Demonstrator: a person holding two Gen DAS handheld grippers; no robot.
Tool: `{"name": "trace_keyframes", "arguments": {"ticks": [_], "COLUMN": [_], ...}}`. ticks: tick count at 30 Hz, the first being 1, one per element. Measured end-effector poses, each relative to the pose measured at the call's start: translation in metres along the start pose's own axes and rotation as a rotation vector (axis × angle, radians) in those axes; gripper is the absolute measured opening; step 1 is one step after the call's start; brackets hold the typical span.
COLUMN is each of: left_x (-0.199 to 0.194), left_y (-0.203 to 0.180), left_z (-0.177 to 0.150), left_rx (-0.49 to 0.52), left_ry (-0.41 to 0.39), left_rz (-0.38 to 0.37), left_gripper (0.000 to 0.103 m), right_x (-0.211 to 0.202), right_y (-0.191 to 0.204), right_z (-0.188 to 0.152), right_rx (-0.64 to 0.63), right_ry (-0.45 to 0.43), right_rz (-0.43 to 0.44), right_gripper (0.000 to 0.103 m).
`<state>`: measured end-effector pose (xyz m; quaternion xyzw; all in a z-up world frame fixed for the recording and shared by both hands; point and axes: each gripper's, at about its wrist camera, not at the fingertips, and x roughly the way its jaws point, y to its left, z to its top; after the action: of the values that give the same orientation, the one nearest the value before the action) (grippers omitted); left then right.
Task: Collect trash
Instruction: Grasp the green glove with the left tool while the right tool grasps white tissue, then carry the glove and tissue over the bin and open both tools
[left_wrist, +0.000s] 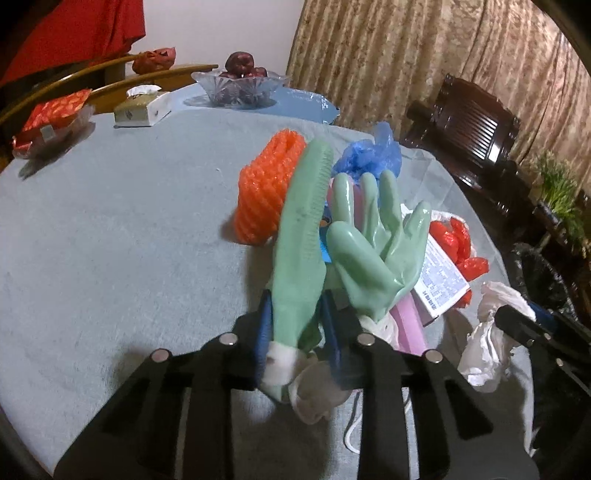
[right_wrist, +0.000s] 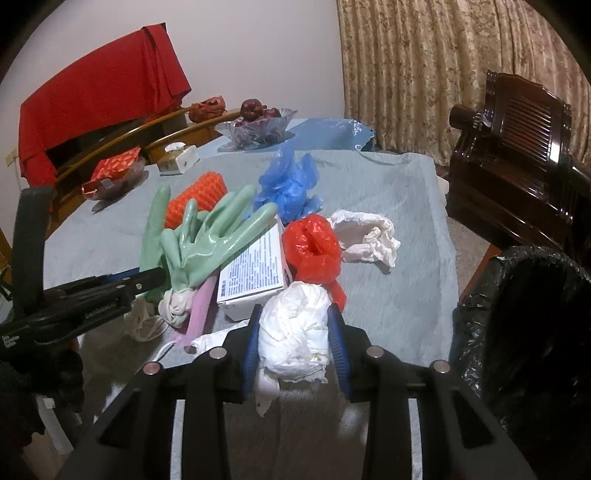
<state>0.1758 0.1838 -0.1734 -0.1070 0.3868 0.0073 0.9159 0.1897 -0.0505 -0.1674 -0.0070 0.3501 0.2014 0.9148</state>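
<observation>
My left gripper (left_wrist: 295, 325) is shut on a green rubber glove (left_wrist: 301, 243) and holds it upright over the table; a second green glove (left_wrist: 373, 251) lies beside it. The left gripper also shows in the right wrist view (right_wrist: 147, 278). My right gripper (right_wrist: 295, 332) is shut on a crumpled white tissue wad (right_wrist: 295, 332), near the table's front edge. Behind it lie a white printed box (right_wrist: 255, 273), a red plastic bag (right_wrist: 314, 247), another white tissue (right_wrist: 365, 236), a blue plastic bag (right_wrist: 288, 184) and an orange foam net (right_wrist: 195, 195).
A black-lined trash bin (right_wrist: 524, 325) stands right of the table. A glass fruit bowl (right_wrist: 258, 125), a tissue box (right_wrist: 179, 157) and a red snack tray (right_wrist: 114, 171) sit at the far side. A dark wooden chair (right_wrist: 517, 147) stands at the right.
</observation>
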Motion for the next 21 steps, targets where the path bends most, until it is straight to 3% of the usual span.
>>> {"name": "trace_keyframes", "arguments": {"ticks": [6,12,21], "left_x": [-0.023,-0.06,-0.092], "left_y": [0.004,-0.012,-0.07], "left_z": [0.003,0.012,0.024], "left_rx": [-0.031,0.016,0.083], "left_ry": [-0.039,-0.094,-0.145], "left_rz": [0.003,0.007,-0.094], "left_gripper": [0.019,0.018,0.018], "right_x": [-0.01,-0.034,-0.088], "right_y": [-0.001,-0.001,-0.024], "right_z": [0.006,0.02,0.035], "right_rx": [0.001,-0.003,0.015], "right_ry": [-0.028,-0.088,-0.19], "right_rz": [0.007,0.015,-0.024], "right_gripper": [0.034,0.034,0.035]}}
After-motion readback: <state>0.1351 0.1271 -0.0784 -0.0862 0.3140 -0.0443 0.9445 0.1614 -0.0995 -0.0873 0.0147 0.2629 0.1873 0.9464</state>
